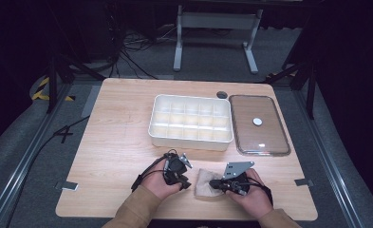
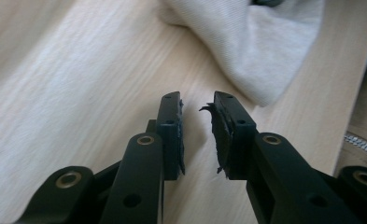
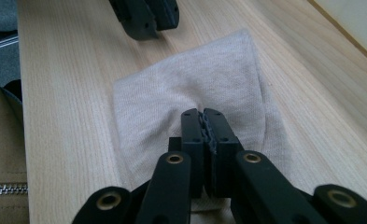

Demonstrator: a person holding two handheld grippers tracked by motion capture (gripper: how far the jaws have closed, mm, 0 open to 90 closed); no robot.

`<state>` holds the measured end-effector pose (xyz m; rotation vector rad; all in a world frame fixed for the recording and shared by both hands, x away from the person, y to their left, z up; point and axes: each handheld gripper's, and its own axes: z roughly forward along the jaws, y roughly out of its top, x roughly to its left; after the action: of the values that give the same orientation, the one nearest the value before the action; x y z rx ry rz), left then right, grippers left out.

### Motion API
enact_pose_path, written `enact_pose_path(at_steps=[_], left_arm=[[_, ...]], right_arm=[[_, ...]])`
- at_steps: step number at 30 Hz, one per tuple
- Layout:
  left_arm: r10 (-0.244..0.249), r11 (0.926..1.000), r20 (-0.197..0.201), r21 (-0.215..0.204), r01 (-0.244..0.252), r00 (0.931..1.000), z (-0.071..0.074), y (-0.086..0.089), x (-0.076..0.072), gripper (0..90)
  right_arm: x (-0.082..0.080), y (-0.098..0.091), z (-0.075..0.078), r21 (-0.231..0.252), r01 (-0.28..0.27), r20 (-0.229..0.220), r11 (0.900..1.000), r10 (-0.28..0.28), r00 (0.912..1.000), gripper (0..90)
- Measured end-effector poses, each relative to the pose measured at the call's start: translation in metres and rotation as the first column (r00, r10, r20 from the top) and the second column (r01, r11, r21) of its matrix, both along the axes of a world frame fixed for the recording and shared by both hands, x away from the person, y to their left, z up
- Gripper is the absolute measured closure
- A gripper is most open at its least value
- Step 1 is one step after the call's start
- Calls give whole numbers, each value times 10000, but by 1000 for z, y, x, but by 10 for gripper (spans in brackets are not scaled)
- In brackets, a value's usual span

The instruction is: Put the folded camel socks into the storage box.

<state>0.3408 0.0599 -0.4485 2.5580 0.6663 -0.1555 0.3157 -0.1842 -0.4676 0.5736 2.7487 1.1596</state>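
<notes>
Black jaws of my right gripper (image 3: 204,123) are pressed together over the beige cloth (image 3: 209,88) on the wooden table (image 3: 64,116). My left gripper (image 2: 197,107) stands apart with nothing between, the cloth just beyond its tips.

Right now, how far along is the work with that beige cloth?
Early. The right tongs are shut on the beige cloth, which lies crumpled on the table. The left tongs stand open beside it, gripping nothing. The compartment tray holds nothing visible yet.

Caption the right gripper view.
Right tool shut on a beige knitted cloth lying on the light wooden table.
</notes>
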Motion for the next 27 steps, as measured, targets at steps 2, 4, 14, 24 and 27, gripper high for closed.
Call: enact_pose_path(at_steps=[2,4,14,24,27], left_arm=[[-127,9999,81,21,127,9999,-2,-5,-2,740],[-246,9997,33,57,246,9997,-2,-7,-2,742],[-231,9997,254,40,230,9994,-4,-13,-3,745],[-694,9975,509,-120,701,9963,-6,-24,-5,736],[-845,9947,972,-508,898,9917,-3,-27,-6,683]], right_arm=[[-1,-2,2,119,-55,96,9999,54,9999,855],[-4,-3,6,179,-66,303,9998,61,9995,859],[-1,-9,4,-362,551,108,9978,-547,9984,880],[3,-11,1,-293,63,201,9996,-58,9998,895],[1,-10,1,-306,73,307,9995,-64,9995,894]])
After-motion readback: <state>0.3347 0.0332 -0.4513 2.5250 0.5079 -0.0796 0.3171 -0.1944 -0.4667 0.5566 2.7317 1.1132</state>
